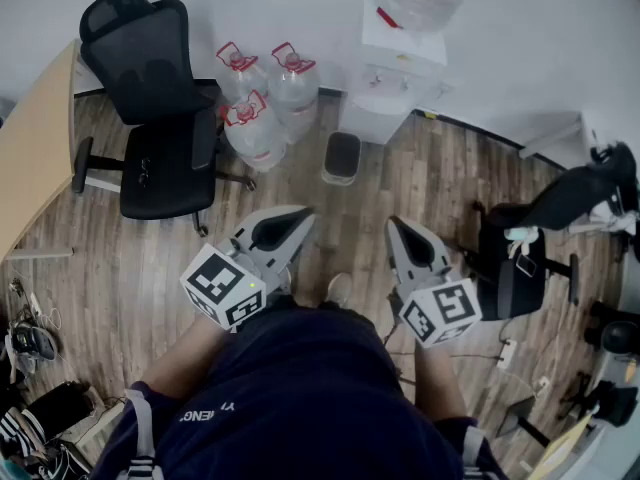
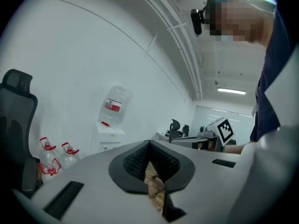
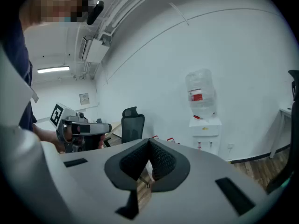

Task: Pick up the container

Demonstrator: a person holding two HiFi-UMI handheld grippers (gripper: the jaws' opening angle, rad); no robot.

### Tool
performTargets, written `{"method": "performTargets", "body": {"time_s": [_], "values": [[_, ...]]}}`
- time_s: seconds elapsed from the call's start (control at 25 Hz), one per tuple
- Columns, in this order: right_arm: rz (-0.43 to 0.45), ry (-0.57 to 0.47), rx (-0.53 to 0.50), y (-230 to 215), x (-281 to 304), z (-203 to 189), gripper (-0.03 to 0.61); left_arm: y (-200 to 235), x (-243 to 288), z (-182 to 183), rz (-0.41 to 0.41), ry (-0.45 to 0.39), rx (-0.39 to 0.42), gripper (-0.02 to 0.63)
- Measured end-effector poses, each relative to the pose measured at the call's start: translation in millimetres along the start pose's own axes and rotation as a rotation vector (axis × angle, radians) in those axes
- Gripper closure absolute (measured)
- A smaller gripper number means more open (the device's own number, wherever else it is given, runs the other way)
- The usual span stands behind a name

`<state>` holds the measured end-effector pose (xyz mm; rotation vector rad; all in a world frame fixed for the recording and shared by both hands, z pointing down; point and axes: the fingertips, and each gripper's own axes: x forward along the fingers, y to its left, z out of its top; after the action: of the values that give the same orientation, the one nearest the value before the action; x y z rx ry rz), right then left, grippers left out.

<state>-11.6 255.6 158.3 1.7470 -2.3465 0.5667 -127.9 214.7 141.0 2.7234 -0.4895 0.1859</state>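
A small dark bin [image 1: 342, 156] with a pale rim stands on the wood floor beside the water dispenser [image 1: 395, 78]. Three large clear water bottles [image 1: 262, 96] with red caps stand left of it, also visible low in the left gripper view as bottles [image 2: 55, 157]. My left gripper [image 1: 300, 214] is held at waist height, shut and empty, well short of the bin. My right gripper [image 1: 397, 224] is beside it, also shut with nothing between the jaws. Each gripper view shows closed tips, left gripper [image 2: 149, 143] and right gripper [image 3: 149, 142], pointing toward the white wall.
A black office chair [image 1: 152, 118] stands left of the bottles, next to a wooden desk [image 1: 30, 158]. Another black chair [image 1: 515, 263] and cables sit at the right. Bags and clutter [image 1: 40, 408] lie at the lower left. The dispenser [image 3: 203, 125] carries an upturned bottle.
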Motion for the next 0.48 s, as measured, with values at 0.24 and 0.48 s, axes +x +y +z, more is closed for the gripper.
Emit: {"method": "performTargets", "body": {"time_s": [0.24,0.48], "values": [[-0.002,-0.001,0.017,-5.5,2.1,-2.4,0.572,6.8,2.9,-3.0,0.015,0.001,-0.003,0.591],[-0.059,0.022,0.072,-34.8,-0.3,-23.8,0.572,26.8,5.5,-23.6,0.065,0.035,-0.015,0.591]]}}
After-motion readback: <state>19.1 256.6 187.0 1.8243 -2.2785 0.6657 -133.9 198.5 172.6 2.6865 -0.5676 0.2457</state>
